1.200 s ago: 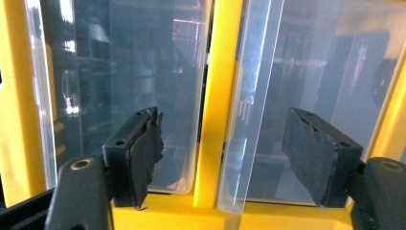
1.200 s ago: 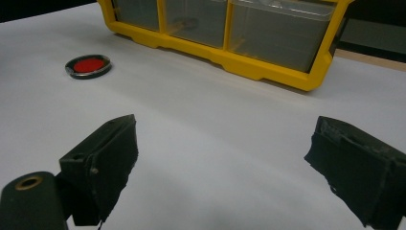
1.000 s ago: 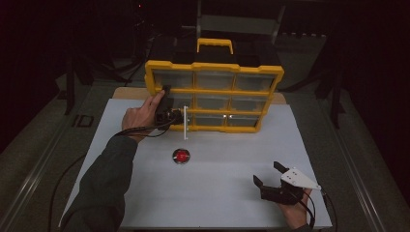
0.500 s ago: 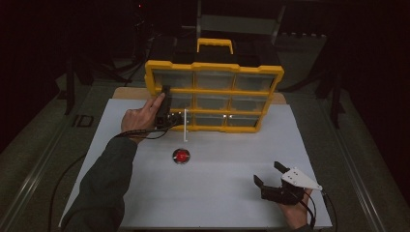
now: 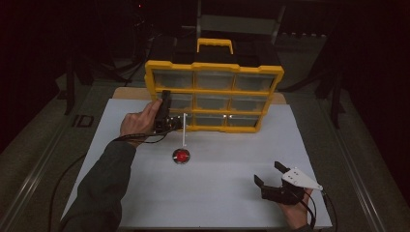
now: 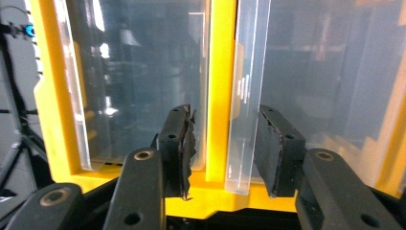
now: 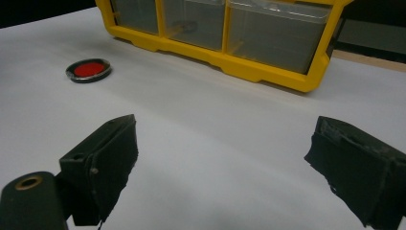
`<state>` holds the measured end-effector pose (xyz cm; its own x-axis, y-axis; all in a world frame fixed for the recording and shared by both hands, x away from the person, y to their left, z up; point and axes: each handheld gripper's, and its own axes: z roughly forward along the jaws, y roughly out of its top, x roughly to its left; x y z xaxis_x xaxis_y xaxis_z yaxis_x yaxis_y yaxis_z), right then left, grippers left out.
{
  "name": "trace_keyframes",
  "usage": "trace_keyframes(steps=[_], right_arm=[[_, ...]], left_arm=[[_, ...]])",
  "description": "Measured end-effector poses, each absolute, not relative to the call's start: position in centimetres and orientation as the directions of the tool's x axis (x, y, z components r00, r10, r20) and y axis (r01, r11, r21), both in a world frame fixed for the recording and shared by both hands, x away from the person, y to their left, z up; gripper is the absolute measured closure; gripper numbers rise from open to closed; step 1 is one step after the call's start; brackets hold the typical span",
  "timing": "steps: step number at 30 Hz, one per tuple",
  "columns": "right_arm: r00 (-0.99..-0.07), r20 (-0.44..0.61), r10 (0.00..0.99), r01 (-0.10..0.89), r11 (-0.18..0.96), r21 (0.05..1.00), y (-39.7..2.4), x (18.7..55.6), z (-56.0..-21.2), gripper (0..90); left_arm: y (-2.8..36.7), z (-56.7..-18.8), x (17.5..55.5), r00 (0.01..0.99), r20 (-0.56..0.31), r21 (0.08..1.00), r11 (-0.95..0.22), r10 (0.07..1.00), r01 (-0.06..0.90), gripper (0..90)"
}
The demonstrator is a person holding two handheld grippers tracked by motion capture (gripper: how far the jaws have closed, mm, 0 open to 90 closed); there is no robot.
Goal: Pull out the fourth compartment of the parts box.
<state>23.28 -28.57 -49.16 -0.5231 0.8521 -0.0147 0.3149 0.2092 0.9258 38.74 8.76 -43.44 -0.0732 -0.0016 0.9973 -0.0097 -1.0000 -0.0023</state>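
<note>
Closing since earlier, left claw [image 6: 222, 148] brackets the clear drawer tab [image 6: 244, 110], still released, not yet clenched.

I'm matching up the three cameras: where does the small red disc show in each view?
High view: red disc lies on the white table, centre-left, just below the yellow organiser.
Left gripper view: not in it.
Right gripper view: upper left, on the white table.
Shared landmark: the yellow organiser.
</note>
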Motion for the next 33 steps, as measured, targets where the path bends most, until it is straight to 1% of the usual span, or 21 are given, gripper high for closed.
trace_keyframes(steps=[9,12,20,33], right_arm=[[-0.525,-0.012,0.851,0.314,0.206,0.927,-28.58,23.27,-49.14,8.7],[-0.527,-0.002,0.85,0.317,0.199,0.927,-28.63,23.28,-49.14,8.7],[-0.529,-0.002,0.849,0.317,0.2,0.927,-28.59,23.29,-49.15,8.7],[-0.53,-0.002,0.848,0.318,0.201,0.927,-28.61,23.3,-49.17,8.7]], left_arm=[[9.01,-43.47,38.93,-0.028,1.0,-0.015,-1.0,-0.016,0.006,66.3],[9.06,-43.36,38.91,-0.022,0.999,-0.036,-0.999,-0.037,0.019,69.7],[8.99,-43.24,39.07,0.0,0.999,-0.044,-0.999,-0.044,0.024,78.3],[8.91,-43.24,38.98,0.002,0.999,-0.04,-0.999,-0.04,0.036,79.7]])
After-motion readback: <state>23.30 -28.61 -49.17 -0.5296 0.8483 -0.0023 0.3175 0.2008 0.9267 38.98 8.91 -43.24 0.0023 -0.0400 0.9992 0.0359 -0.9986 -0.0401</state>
